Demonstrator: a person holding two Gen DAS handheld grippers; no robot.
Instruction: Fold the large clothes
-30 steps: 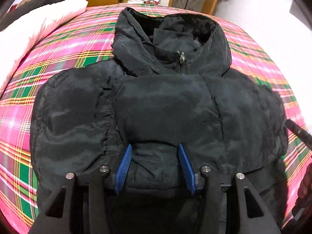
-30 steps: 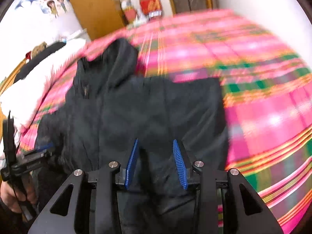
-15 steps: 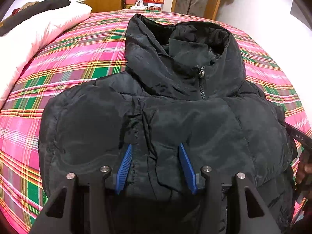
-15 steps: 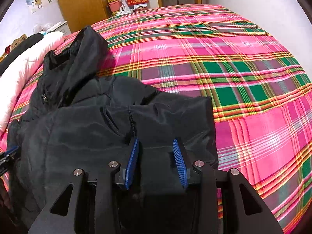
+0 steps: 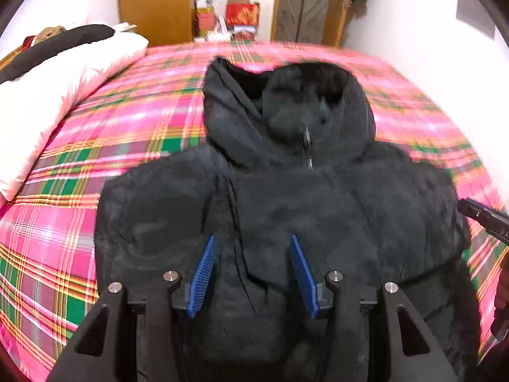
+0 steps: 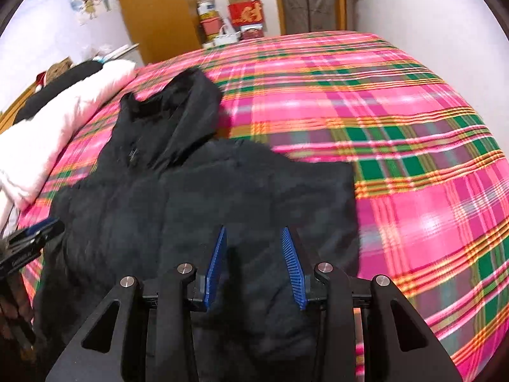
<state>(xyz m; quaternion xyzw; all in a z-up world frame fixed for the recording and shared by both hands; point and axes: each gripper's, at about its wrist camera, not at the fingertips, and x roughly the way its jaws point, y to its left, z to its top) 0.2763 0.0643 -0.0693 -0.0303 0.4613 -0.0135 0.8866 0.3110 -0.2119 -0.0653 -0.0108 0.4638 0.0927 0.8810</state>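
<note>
The jacket (image 5: 286, 210) is seen to be of black padded cloth, matt with a faint sheen, and a small metal zip pull (image 5: 307, 135) is borne at its collar. The bed (image 6: 397, 133) is covered in smooth woven plaid cloth. The left gripper (image 5: 251, 275) and right gripper (image 6: 254, 262) are made of matt black plastic, with ribbed blue plastic pads (image 5: 203, 275) and shiny metal pins (image 5: 334, 275). At eleven o'clock a glossy wooden cabinet (image 6: 159, 9) is shown.

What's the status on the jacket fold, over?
Left gripper open, right gripper open, both over the jacket. Jacket flat on the bed, sleeves folded in, hood out. Nothing blocking.
</note>
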